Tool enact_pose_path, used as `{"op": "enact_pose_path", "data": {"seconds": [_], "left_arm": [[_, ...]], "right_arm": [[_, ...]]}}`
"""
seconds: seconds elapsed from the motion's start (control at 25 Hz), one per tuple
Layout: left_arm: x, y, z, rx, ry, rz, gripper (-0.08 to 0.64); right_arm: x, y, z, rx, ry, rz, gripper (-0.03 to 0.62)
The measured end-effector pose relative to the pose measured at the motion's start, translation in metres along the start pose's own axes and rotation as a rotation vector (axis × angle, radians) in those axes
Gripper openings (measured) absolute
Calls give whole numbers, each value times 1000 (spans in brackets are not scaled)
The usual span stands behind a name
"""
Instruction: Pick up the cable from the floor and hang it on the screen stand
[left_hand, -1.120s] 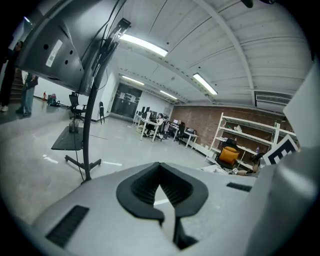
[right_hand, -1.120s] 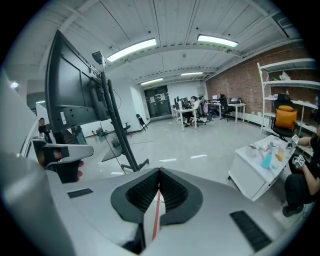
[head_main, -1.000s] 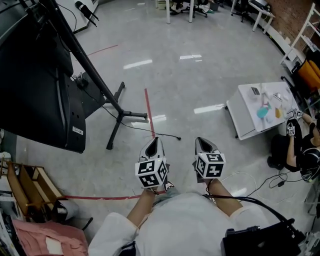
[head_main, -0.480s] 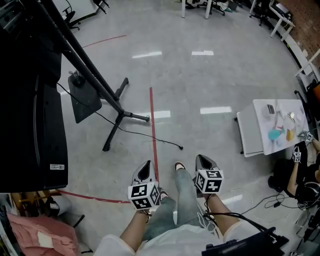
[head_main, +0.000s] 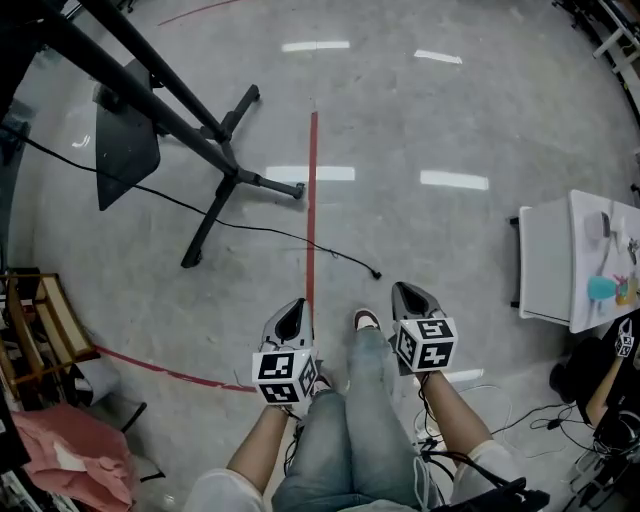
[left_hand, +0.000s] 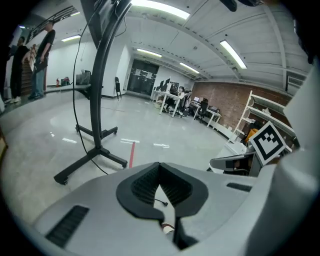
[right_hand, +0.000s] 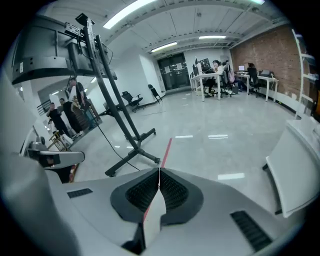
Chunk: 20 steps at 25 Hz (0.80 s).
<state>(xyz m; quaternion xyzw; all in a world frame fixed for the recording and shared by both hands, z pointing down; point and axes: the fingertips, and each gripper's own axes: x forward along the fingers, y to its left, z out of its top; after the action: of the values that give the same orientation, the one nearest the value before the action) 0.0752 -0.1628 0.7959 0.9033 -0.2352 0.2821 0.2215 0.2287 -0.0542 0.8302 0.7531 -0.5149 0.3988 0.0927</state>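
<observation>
A thin black cable (head_main: 290, 237) runs across the grey floor from the black screen stand (head_main: 215, 165) at upper left, and its loose end (head_main: 376, 274) lies just ahead of my grippers. My left gripper (head_main: 291, 316) and my right gripper (head_main: 410, 300) hover side by side above the person's legs, both shut and empty. In the left gripper view the cable's end (left_hand: 162, 203) shows through the gap below the closed jaws, and the stand's post (left_hand: 100, 95) rises at left. The right gripper view shows the stand (right_hand: 120, 120) and its screen (right_hand: 45, 57) at left.
A red tape line (head_main: 311, 200) runs straight ahead on the floor. A white table (head_main: 570, 265) with small items stands at right. A wooden crate (head_main: 45, 335) and pink cloth (head_main: 65, 460) sit at lower left. Loose cables (head_main: 560, 415) lie at lower right.
The head view has tilted down and moved forward: the stand's base and cable end now lie closer. Both grippers stay shut and side by side.
</observation>
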Motion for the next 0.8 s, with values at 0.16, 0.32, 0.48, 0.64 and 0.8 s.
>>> {"op": "enact_pose_path", "data": {"seconds": [0.16, 0.32, 0.48, 0.64, 0.8], "left_arm": [[74, 37, -69, 12, 13, -2, 2], [155, 81, -133, 27, 12, 4, 2], [228, 118, -181, 112, 13, 1, 2], [280, 147, -216, 174, 15, -1, 2], [307, 162, -240, 138, 18, 10, 2]], "right_arm": [[81, -30, -61, 23, 11, 16, 18], [169, -70, -125, 6, 22, 16, 18], [242, -103, -182, 3, 30, 39, 20], [290, -127, -232, -16, 52, 56, 21], [319, -140, -279, -66, 129, 80, 97]]}}
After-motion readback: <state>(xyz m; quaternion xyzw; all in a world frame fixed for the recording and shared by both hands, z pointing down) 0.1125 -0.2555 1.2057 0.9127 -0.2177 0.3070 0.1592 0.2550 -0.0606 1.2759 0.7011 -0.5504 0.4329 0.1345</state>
